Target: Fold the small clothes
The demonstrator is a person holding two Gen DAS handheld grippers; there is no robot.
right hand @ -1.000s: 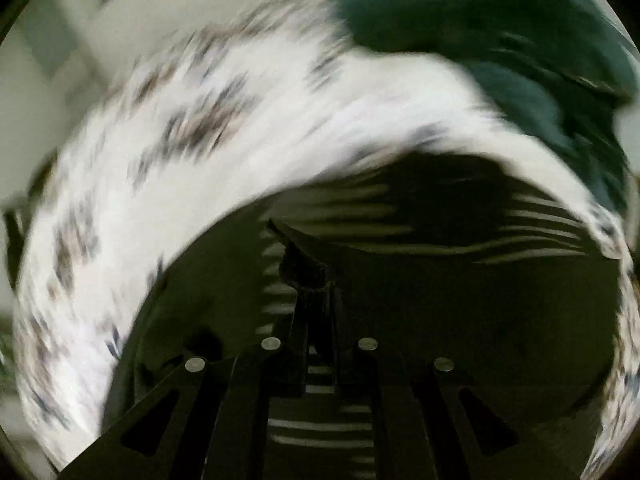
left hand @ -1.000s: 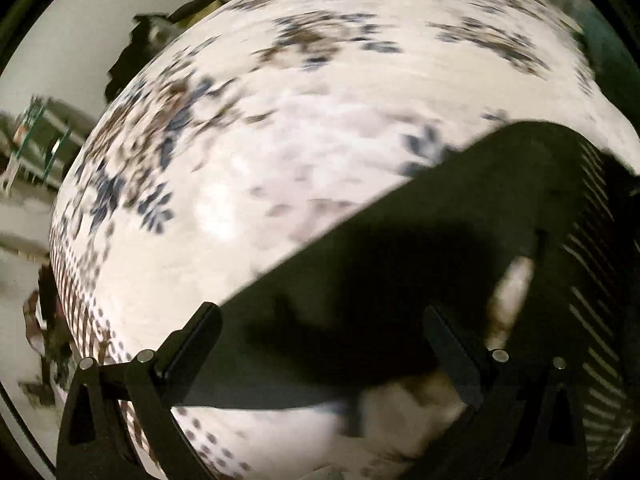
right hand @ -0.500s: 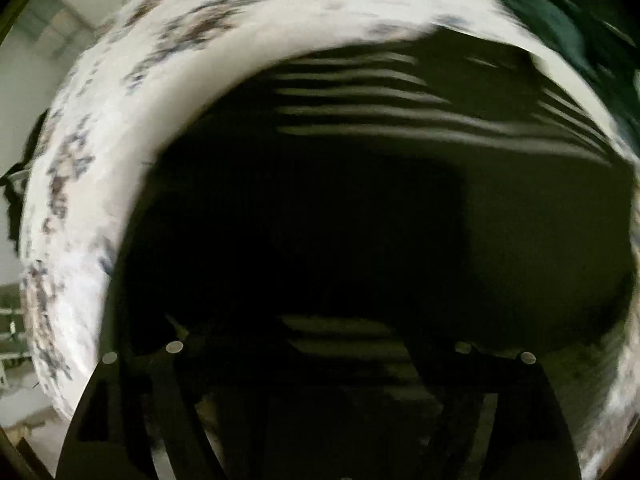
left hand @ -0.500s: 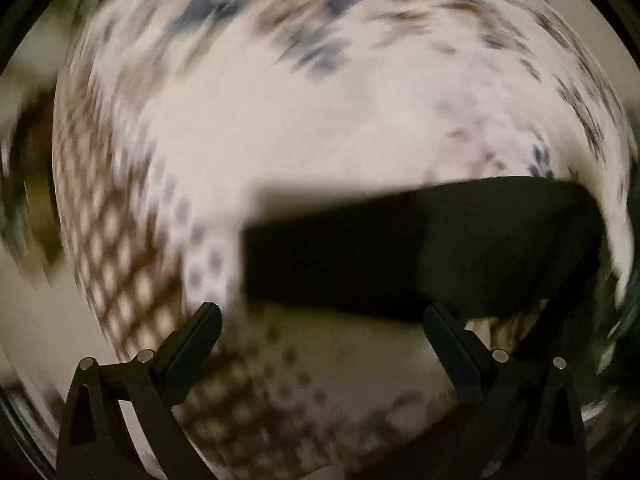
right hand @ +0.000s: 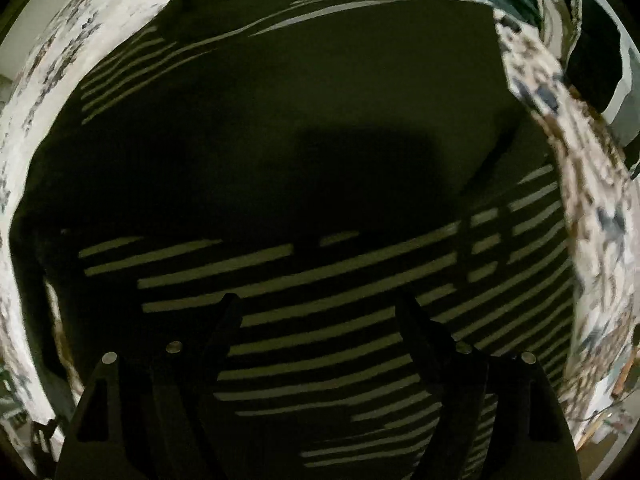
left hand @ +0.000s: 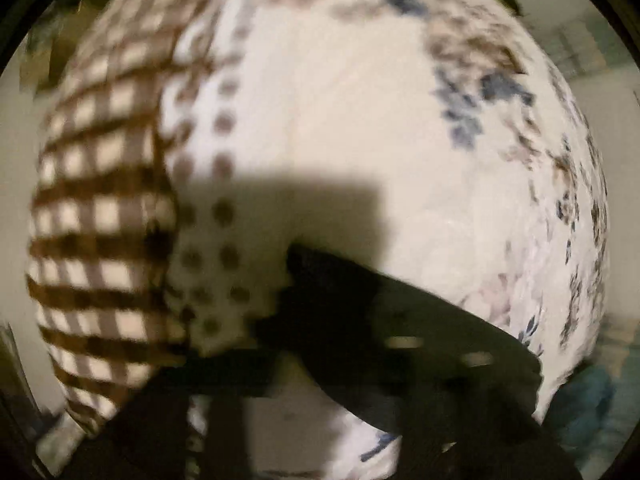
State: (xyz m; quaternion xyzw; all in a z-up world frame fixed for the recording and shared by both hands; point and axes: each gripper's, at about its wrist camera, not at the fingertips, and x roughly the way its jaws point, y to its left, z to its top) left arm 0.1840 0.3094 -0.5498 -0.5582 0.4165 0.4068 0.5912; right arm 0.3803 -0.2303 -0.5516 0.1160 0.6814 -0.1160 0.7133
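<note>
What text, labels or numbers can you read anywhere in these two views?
None readable.
Striped dark garment: only pale stripes, and no tag lettering shows.
Floral bedsheet: printed pattern only, blurred.
Checked cloth: checks only, blurred.

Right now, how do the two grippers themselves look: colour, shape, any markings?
The right gripper is matte black: two flat, tapering fingers on angular brackets with triangular cutouts and round silver screws. The left gripper is also black, but too blurred for detail. No cables or markings show.
</note>
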